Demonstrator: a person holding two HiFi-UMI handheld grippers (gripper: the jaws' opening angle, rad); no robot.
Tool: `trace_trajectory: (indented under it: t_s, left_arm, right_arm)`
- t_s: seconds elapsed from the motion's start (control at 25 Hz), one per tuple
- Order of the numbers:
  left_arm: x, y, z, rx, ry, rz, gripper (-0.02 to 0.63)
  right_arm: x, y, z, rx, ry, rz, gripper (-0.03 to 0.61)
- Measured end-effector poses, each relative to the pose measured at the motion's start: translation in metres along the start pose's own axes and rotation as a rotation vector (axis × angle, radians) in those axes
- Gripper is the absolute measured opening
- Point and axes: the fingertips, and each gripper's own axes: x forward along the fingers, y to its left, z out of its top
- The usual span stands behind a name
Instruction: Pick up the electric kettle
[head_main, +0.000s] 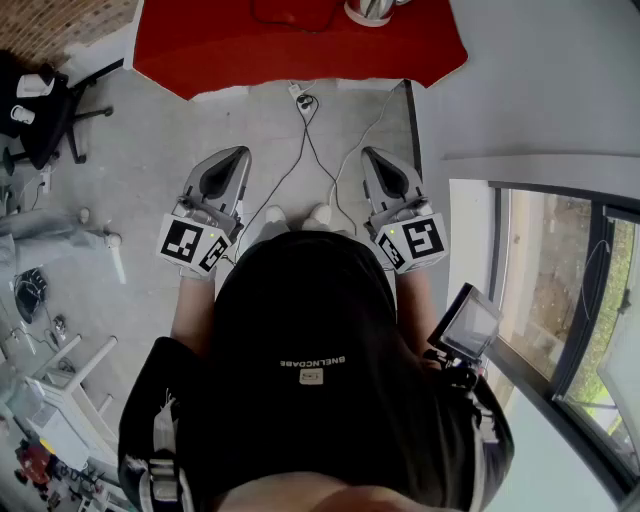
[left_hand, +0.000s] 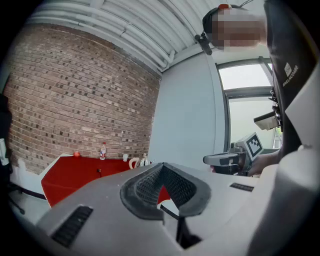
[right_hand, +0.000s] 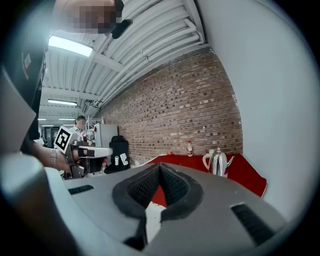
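A shiny metal electric kettle (head_main: 370, 10) stands on the red-covered table (head_main: 300, 45) at the far edge of the head view, well ahead of both grippers. It shows small in the left gripper view (left_hand: 141, 161) and larger, right of centre, in the right gripper view (right_hand: 218, 162). My left gripper (head_main: 243, 152) and right gripper (head_main: 368, 152) are held side by side at waist height, pointing toward the table. Each has its jaws shut with the pads meeting at the tip and nothing between them, as the left (left_hand: 162, 165) and right (right_hand: 160, 166) gripper views show.
A small bottle (right_hand: 190, 148) and a red ball (left_hand: 76, 154) sit on the table against the brick wall. Cables and a power strip (head_main: 303, 100) lie on the floor before the table. A black office chair (head_main: 40, 110) stands left, windows (head_main: 560, 290) right.
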Motion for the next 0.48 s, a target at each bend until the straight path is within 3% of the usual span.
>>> trace_trajectory:
  t_s: [0.28,0.48]
  left_arm:
    - [0.010,-0.004,-0.008,0.074,0.054,-0.001,0.005]
    - [0.024,-0.007,-0.006,0.053,0.043,0.006,0.005]
  right_arm:
    - [0.000,-0.005,-0.002,-0.013,0.011,-0.001,0.003]
    - [-0.005,-0.017,-0.001,-0.010,-0.001,0.000,0.002]
